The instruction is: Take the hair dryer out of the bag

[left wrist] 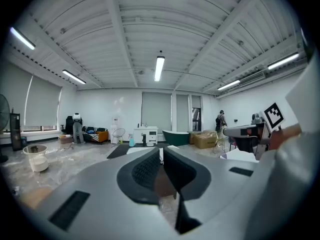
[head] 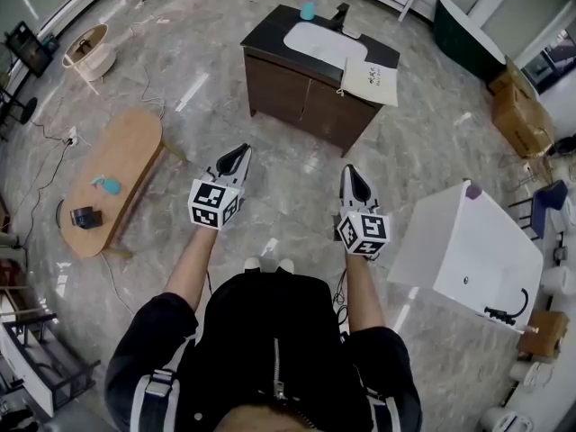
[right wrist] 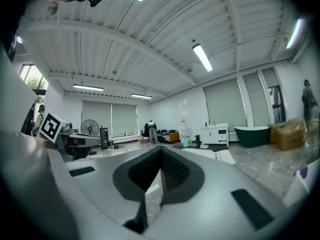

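Bright, even light from ceiling tube lamps (left wrist: 159, 68), strong fisheye bending, dark corners, glare on floor (head: 192, 91).

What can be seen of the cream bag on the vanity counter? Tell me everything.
The bag is a flat, cream, cloth-looking tote with dark print on its face and a thin strap along its left edge. It lies on the right end of the dark vanity counter, beside the white basin, with its near corner overhanging the counter's edge. Whether it is open, and what it holds, cannot be told. Neither the left gripper nor the right gripper touches it.
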A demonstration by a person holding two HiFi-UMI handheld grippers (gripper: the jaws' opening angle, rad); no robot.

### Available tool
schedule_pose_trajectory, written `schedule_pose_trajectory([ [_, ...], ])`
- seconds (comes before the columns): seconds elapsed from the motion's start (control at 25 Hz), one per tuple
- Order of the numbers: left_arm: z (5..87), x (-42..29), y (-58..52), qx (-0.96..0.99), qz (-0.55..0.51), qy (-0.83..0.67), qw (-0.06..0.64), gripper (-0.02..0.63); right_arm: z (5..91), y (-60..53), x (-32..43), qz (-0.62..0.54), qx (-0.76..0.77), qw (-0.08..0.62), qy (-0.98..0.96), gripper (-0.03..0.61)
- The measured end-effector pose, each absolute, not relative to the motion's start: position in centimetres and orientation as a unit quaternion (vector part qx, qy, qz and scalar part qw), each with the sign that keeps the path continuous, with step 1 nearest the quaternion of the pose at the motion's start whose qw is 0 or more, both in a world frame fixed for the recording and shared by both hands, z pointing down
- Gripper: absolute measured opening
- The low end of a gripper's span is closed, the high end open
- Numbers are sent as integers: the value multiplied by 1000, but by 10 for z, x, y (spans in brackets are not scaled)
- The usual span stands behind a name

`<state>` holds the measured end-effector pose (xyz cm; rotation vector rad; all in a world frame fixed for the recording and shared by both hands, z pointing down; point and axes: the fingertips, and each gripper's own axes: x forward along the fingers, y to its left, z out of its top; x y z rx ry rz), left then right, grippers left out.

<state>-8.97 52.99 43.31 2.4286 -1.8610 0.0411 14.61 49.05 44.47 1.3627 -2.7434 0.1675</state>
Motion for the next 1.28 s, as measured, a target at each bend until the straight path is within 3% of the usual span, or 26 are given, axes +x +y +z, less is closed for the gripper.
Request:
schedule_pose_trajectory([
  [0.12, 432, -90, 528, 794, 11, -607, 41, 34, 445, 489, 148, 53, 446, 35, -893, 34],
  [0.28, 439, -90, 523, 794, 18, -605, 53, 194, 447, 485, 151, 54, 449, 38, -891, 140],
  [0.48, 446, -90, 519, 791, 21, -608, 57, 265, 455, 479, 156, 56, 456, 46, -887, 234],
  [1.28, 454, -53, 505, 781, 10, -620, 65, 270, 466, 451, 181, 54, 431, 68, -898, 253],
])
